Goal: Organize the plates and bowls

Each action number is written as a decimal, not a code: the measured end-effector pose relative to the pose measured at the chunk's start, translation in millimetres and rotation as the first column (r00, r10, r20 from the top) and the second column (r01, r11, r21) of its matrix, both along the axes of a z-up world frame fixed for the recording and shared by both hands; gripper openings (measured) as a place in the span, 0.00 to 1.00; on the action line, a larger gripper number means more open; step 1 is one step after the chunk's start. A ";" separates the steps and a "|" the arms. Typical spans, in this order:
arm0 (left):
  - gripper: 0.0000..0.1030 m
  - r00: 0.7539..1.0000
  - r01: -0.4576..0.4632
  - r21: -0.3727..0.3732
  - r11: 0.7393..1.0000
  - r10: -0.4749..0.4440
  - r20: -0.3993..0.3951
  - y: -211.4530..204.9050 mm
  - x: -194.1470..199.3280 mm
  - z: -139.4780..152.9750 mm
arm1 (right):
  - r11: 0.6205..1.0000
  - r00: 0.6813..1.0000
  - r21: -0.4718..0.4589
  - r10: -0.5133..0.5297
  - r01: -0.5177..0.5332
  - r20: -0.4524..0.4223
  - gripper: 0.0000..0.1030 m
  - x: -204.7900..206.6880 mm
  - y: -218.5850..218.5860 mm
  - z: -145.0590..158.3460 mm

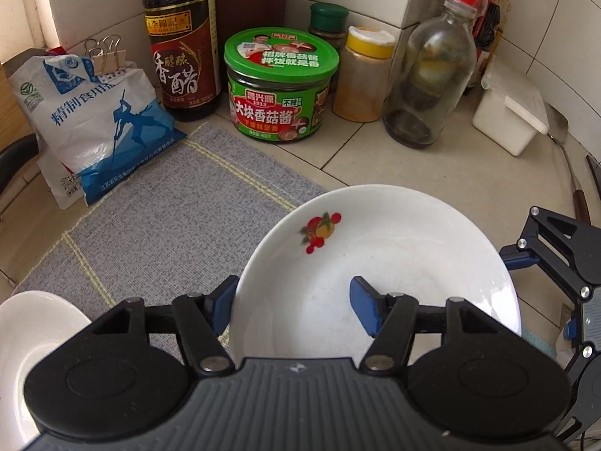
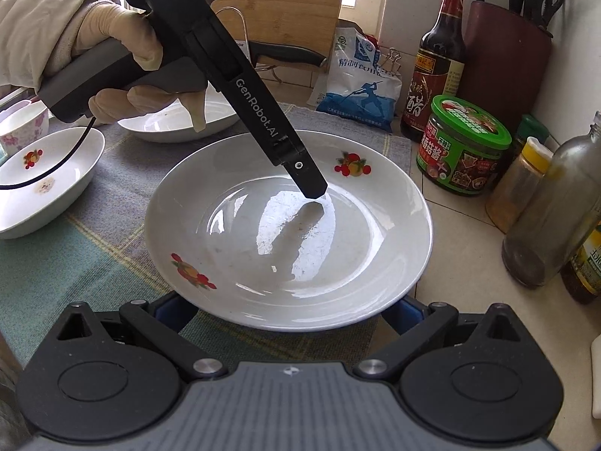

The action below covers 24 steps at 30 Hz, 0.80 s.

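Tiled kitchen counter, grey cloth [image 1: 157, 225] left of frame, sauce jars at the back. Left gripper [image 1: 293, 300] clamps the plate [image 1: 394, 263] rim for carrying, frame centre. Right gripper [image 2: 285, 308] open under its near edge, probably steadying it

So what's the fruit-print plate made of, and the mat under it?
The fruit-print plate looks like glazed white ceramic, possibly porcelain: sharp window glare on its well, printed fruit decals on the rim. The mat looks like woven fabric, matte, with a grainy grey weave and stitched yellow lines.
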<state>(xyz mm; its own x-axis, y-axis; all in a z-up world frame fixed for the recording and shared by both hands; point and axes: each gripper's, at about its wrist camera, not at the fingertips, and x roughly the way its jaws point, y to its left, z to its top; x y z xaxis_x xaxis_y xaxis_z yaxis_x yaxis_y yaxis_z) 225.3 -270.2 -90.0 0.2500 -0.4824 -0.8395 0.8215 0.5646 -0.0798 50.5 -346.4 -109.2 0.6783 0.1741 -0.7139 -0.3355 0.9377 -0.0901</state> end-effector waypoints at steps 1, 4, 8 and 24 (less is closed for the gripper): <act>0.61 1.000 -0.001 -0.001 1.000 0.001 0.000 -1.4 1.4 -1.0 | 1.000 1.000 -0.002 -0.002 0.002 -0.002 1.00 1.8 -0.4 -0.1; 0.61 1.000 -0.004 -0.002 1.000 0.004 -0.001 -4.4 4.6 -3.8 | 1.000 1.000 -0.002 -0.005 0.005 -0.007 1.00 4.9 -1.6 -0.9; 0.61 1.000 -0.015 -0.007 1.000 0.015 -0.001 -7.6 7.6 -7.6 | 1.000 1.000 0.004 -0.017 0.017 -0.011 1.00 7.2 -3.3 -2.6; 0.83 0.996 -0.065 -0.058 0.996 0.069 0.062 23.7 -10.5 25.1 | 0.996 0.996 -0.015 -0.085 0.085 -0.041 1.00 -3.5 1.3 3.9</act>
